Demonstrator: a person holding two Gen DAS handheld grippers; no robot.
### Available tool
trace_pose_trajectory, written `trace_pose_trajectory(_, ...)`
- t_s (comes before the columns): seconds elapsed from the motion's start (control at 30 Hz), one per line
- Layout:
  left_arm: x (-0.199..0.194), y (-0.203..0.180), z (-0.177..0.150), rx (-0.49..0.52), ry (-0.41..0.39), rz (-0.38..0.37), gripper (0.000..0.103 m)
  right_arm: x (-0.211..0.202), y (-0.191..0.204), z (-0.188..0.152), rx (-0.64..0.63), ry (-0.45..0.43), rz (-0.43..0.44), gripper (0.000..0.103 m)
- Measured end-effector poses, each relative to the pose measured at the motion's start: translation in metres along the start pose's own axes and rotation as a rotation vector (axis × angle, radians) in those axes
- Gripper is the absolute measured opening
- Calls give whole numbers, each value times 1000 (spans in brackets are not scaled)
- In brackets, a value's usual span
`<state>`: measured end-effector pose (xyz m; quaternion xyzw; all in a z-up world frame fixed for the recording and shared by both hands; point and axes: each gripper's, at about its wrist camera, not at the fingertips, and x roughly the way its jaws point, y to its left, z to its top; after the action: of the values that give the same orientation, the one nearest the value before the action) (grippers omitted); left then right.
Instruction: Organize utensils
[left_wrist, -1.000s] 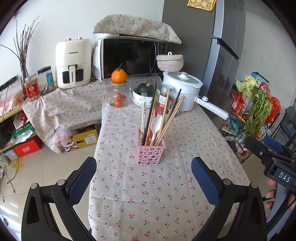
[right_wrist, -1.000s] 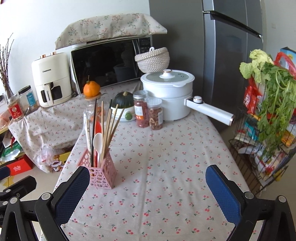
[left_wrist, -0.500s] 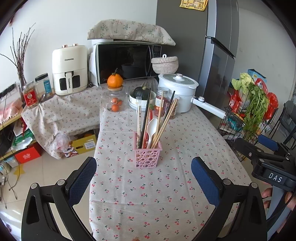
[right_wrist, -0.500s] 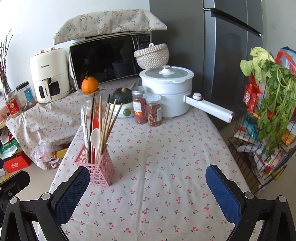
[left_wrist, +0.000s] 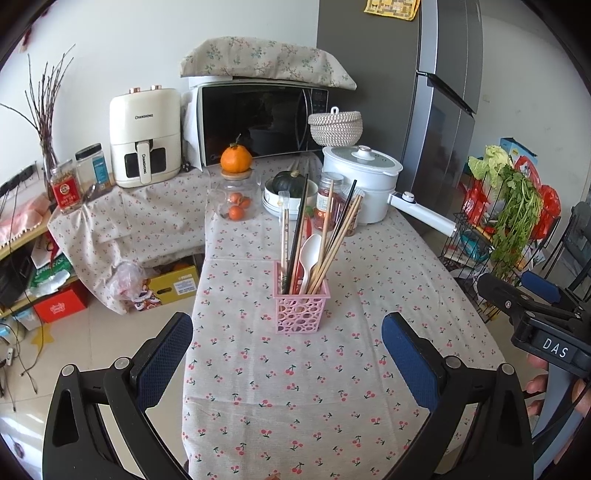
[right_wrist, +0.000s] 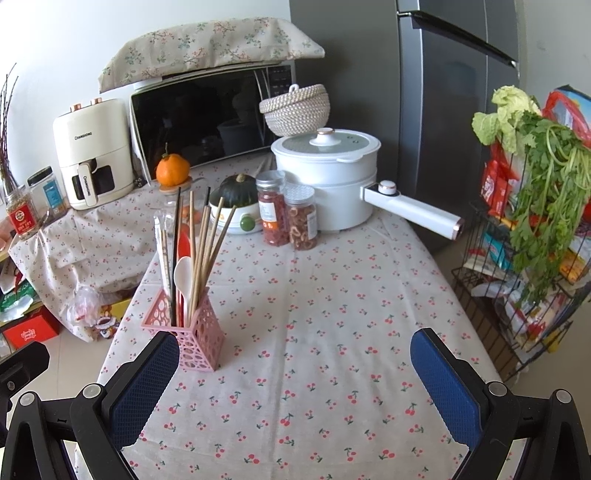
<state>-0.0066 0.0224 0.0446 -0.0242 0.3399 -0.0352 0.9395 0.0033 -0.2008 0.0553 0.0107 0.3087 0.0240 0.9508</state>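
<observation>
Both sets of jaws stood wide apart and empty when I checked the two wrist views. My left gripper hung above the near tabletop with the pink holder straight ahead of it, well short of contact. My right gripper hovered over bare cloth, the pink holder just beyond its left pad and apparently not touching it.

All the utensils I could see were standing in that holder: wooden chopsticks, black chopsticks, a white spoon and something red behind them. Nothing lay loose on the cloth around the holder, so I judged the sorting close to finished or not yet disturbed.

What worried me was the holder itself. It looked light and top-heavy, with long sticks fanning out above its rim. A sideways brush from my right gripper's left pad could have tipped it and scattered everything. Beyond the holder stood two jars and a white pot, whose long handle pointed out to the right.
</observation>
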Motion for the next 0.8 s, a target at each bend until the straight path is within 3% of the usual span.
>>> trace_pose_trajectory(0.8,2,0,2,-6,-2,35,103,7,-3,1,13,21,-1,103)
